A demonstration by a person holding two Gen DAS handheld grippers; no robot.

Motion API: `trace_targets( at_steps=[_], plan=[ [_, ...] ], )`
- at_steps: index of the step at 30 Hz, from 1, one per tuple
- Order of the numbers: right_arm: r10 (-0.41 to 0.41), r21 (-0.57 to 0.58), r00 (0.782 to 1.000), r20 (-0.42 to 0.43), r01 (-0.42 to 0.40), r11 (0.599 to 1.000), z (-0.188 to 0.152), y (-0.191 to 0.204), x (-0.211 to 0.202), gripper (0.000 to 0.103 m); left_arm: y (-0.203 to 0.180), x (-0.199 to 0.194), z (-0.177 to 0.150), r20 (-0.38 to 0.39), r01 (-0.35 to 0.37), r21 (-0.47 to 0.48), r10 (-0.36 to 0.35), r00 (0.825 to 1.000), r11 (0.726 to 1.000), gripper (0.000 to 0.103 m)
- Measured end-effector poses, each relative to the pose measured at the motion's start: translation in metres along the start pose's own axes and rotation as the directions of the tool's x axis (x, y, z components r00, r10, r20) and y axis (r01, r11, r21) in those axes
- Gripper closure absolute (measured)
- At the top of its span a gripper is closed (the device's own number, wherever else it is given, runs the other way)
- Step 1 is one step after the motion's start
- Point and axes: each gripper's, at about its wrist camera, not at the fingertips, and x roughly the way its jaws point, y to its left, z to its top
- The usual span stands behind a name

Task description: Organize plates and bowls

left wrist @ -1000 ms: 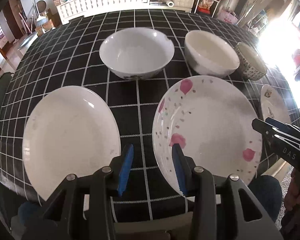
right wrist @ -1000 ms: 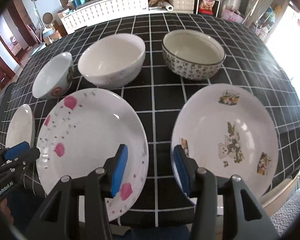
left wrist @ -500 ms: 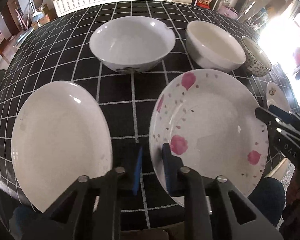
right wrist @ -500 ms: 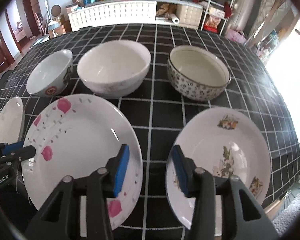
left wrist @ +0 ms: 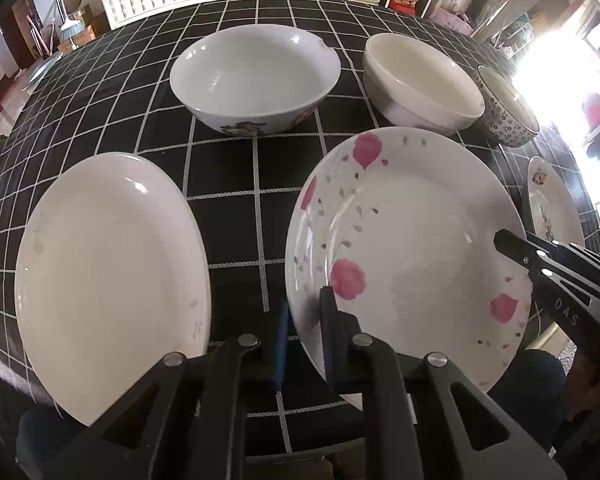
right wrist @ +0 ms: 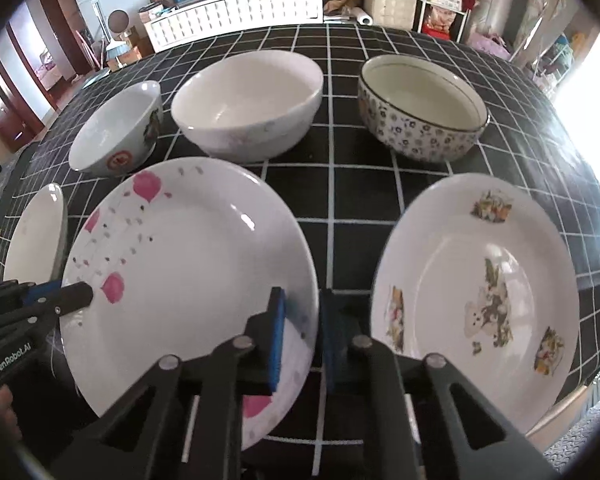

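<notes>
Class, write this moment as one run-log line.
left gripper: jaws closing on flower plate rim | right gripper: jaws closing on same plate

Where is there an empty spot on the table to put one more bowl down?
The far side of the checked tablecloth, behind the white bowl and the patterned bowl, is bare. There is a smaller bare patch between the plain plate, the flower plate and the wide bowl. The near edge is crowded with plates.

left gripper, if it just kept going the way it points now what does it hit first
The left gripper already straddles the near left rim of the pink-flowered plate, its jaws closing on it. Going on, it would probably meet that rim, then the black grid tablecloth beneath; depth is unclear.
</notes>
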Motion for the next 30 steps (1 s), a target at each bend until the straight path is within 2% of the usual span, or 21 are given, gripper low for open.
trace_targets(
  at_steps=[4, 8, 15, 23, 30],
  plan=[
    [-0.061, -0.057, 0.998, 0.005, 0.062, 0.996, -0.003, 0.011, -0.003, 0.084, 0.004, -0.002, 0.0, -0.006, 0.007, -0.014, -0.007, 1.0, 1.0, 0.091],
    [-0.052, -0.037, 0.999, 0.004, 0.052, 0.998, -0.005, 0.016, -0.007, 0.084, 0.004, -0.01, -0.004, 0.02, -0.018, 0.007, 0.018, 1.0, 1.0, 0.091],
    [-0.034, -0.039, 0.999, 0.023, 0.034, 0.999, 0.002, 0.03, -0.024, 0.084, 0.019, -0.035, -0.008, 0.057, -0.019, -0.011, 0.02, 0.998, 1.0, 0.092],
    [0.001, -0.096, 0.999, 0.046, 0.004, 0.995, 0.011, 0.072, -0.038, 0.084, 0.056, -0.069, -0.02, 0.097, -0.045, -0.061, 0.051, 0.994, 0.997, 0.092],
    [0.036, -0.173, 0.999, 0.012, -0.034, 0.984, 0.016, 0.12, -0.024, 0.084, 0.106, -0.08, -0.032, 0.092, -0.071, -0.164, 0.087, 0.992, 0.984, 0.092]
  ],
)
